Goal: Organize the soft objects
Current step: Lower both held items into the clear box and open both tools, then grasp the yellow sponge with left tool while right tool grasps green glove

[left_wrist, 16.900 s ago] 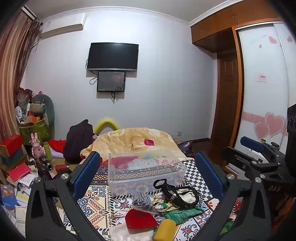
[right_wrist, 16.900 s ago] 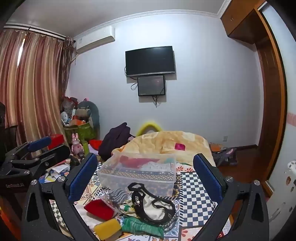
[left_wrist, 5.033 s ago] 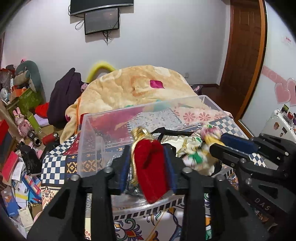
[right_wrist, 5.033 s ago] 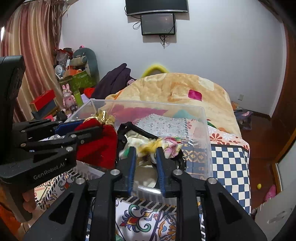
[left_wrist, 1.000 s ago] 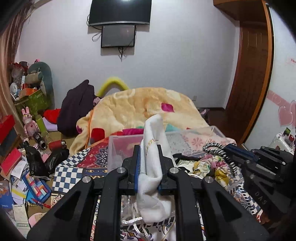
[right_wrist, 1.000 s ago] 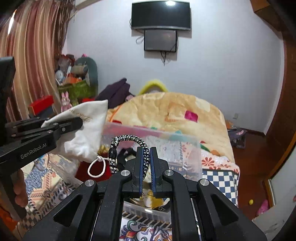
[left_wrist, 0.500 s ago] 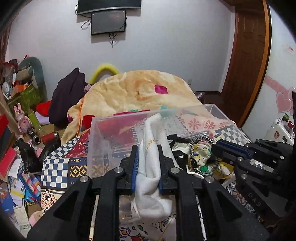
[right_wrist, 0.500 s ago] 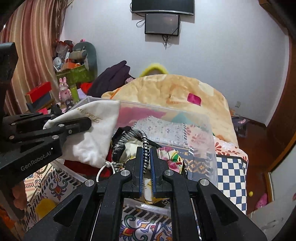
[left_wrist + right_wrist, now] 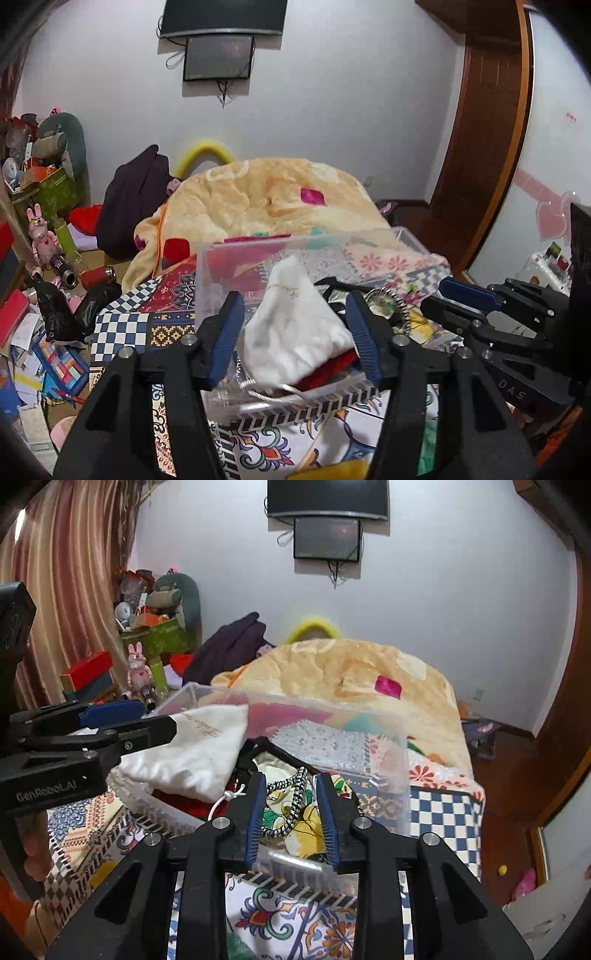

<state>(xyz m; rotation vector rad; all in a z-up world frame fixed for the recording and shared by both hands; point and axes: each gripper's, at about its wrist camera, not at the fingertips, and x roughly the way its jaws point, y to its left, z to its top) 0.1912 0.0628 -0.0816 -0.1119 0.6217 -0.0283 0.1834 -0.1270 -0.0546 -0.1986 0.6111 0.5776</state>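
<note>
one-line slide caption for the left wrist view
Open left gripper releases a white drawstring pouch into the clear plastic bin.

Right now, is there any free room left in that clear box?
Yes: the clear box shows bare floor at its far side, beyond the black strap. Its near half is crowded: white pouch, red cloth, braided cord, floral cloth.

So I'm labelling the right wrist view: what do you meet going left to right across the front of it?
Left gripper → white drawstring pouch → black-and-white braided cord, between the open jaws of the right gripper → clear plastic bin's right wall → blue checkered cloth.
</note>
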